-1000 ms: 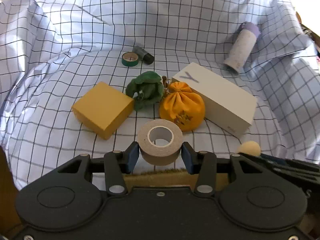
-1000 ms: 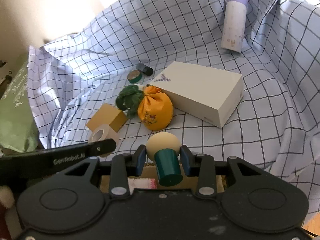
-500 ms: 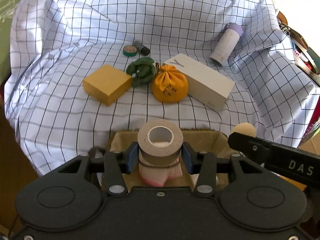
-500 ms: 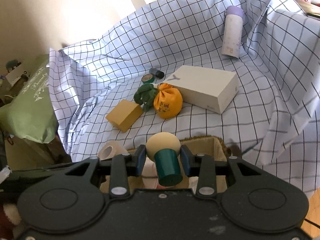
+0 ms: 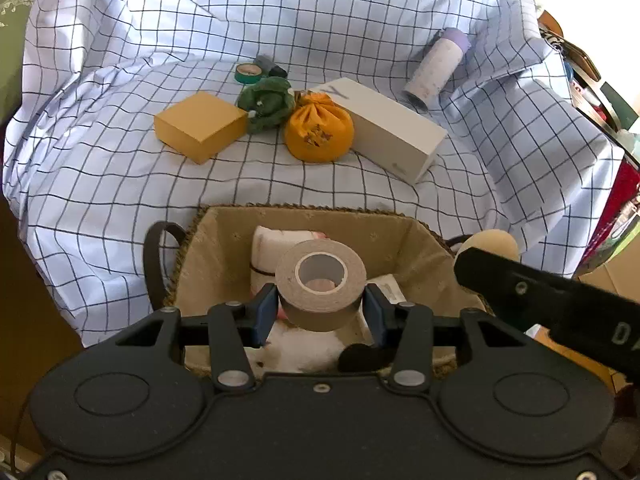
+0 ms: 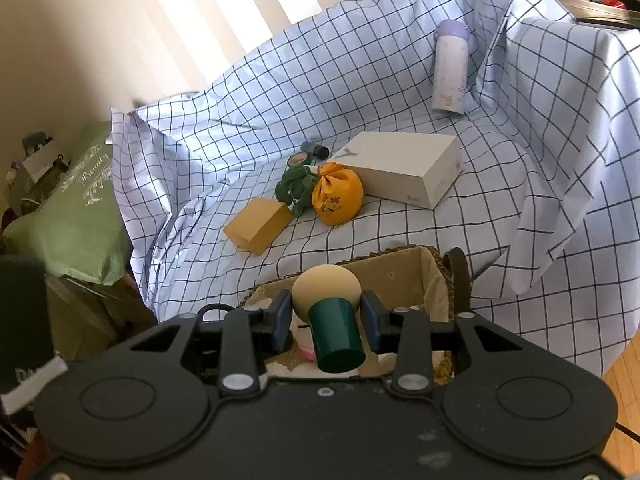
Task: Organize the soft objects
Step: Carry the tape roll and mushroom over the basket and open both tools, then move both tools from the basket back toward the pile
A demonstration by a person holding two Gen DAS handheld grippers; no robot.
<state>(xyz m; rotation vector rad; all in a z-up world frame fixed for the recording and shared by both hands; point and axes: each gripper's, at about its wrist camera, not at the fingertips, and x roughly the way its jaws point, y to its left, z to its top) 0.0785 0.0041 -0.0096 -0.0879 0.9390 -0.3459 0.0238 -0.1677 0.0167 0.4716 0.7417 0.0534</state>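
Observation:
My left gripper (image 5: 320, 312) is shut on a beige tape roll (image 5: 320, 284) and holds it over a woven basket (image 5: 200, 264) lined with tan cloth. White and pink soft items (image 5: 276, 248) lie in the basket. My right gripper (image 6: 326, 316) is shut on a sponge with a cream head and a green handle (image 6: 332, 320), above the same basket (image 6: 400, 272). An orange pouch (image 5: 319, 127) and a green cloth bundle (image 5: 267, 104) lie on the checked cloth beyond, also in the right wrist view (image 6: 338, 199).
On the checked cloth (image 5: 120, 168) lie a yellow box (image 5: 199, 126), a white box (image 5: 384, 128), a lilac-capped bottle (image 5: 436, 66), a small green tape ring (image 5: 247, 73) and a dark cylinder (image 5: 269, 65). A green bag (image 6: 72, 208) sits left of the cloth.
Both grippers have pulled back from the cloth with their objects still held. The basket has come into view beneath them.

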